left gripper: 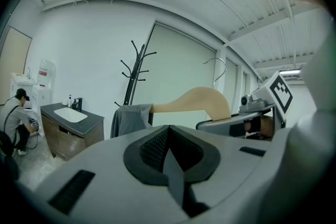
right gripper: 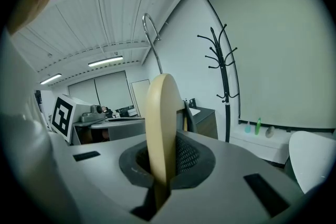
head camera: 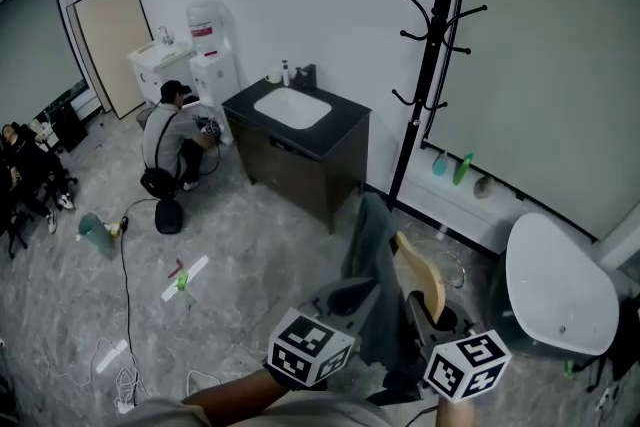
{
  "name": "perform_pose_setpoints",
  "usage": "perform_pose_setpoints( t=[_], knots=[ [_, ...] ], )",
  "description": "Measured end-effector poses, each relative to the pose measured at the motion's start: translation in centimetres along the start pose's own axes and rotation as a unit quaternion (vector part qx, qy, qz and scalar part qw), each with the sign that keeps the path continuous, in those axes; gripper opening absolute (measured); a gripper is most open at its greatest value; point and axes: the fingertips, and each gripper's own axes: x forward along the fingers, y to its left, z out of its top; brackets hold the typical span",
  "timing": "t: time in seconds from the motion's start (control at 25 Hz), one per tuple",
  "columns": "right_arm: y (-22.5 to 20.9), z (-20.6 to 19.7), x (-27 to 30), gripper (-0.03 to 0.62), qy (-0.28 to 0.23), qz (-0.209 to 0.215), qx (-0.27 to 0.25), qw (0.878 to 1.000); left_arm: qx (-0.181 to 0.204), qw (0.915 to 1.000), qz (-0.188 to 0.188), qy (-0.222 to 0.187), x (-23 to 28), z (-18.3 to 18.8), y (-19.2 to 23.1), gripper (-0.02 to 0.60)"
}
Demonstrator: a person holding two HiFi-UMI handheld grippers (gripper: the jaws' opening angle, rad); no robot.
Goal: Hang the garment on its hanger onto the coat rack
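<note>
A tall black coat rack (head camera: 430,55) stands against the far wall, bare of clothes; it also shows as the coat rack (left gripper: 135,73) and the coat rack (right gripper: 224,81). My right gripper (head camera: 428,313) is shut on a pale wooden hanger (right gripper: 160,128), whose metal hook (right gripper: 151,39) points up. A grey garment (head camera: 372,265) hangs over the hanger's far end and shows as the garment (left gripper: 128,119). My left gripper (left gripper: 169,153) is beside it at the left, jaws shut with nothing visible between them. Both grippers are low in the head view, well short of the rack.
A dark sink cabinet (head camera: 300,130) stands left of the rack. A person (head camera: 172,140) crouches by a water dispenser (head camera: 210,55). A white round seat (head camera: 555,285) is at the right. Cables (head camera: 125,355) lie on the floor. Bottles (head camera: 460,167) sit on the wall ledge.
</note>
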Motion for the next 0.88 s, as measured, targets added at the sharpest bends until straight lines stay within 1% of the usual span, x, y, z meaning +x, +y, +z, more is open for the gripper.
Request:
perform_pose_setpoints(
  t=[0.16,0.32,0.56,0.72,0.88],
  knots=[
    [-1.6,2.6,4.0,0.014,-0.004,-0.014,0.002,1.0,0.008,0.9999,-0.013,0.002,2.7,2.1,4.1,0.005],
    [-3.6,4.9,8.0,0.014,-0.012,-0.028,0.002,1.0,0.014,0.9996,-0.024,0.001,5.3,3.5,8.0,0.005],
    [-6.1,7.9,12.7,0.014,-0.02,-0.033,0.007,0.999,0.008,0.9995,-0.03,0.005,8.1,4.9,12.5,0.006],
    [-8.5,9.5,15.8,0.014,-0.025,-0.034,0.012,0.999,0.002,0.9997,-0.023,0.005,10.5,5.5,15.3,0.005],
    [-11.9,10.8,19.8,0.014,-0.017,-0.022,0.014,1.0,0.001,0.9999,-0.01,0.01,14.5,6.1,18.6,0.005]
  ],
)
